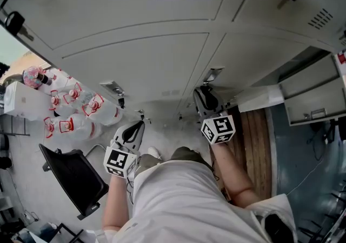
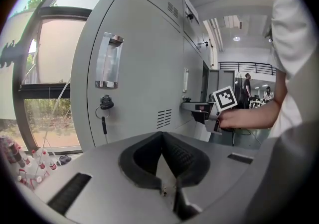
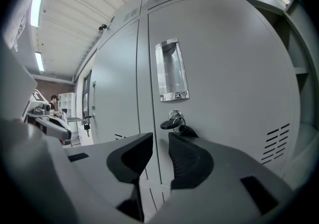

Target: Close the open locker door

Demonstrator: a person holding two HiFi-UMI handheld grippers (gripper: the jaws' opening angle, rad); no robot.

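Off to the right in head view, the open locker door (image 1: 312, 99) stands apart from my right gripper (image 1: 207, 98), whose own view shows jaws spread, empty; the left gripper (image 2: 160, 137) view shows jaws pressed together.

The person is wearing a white short-sleeved shirt (image 1: 178, 198) and olive trousers (image 1: 186, 155). The left gripper (image 1: 135, 128) and right gripper (image 1: 205, 99) are showing grey shells, black ribbed fingers (image 3: 189, 161) and white cubes (image 1: 218, 129) with black square markers.
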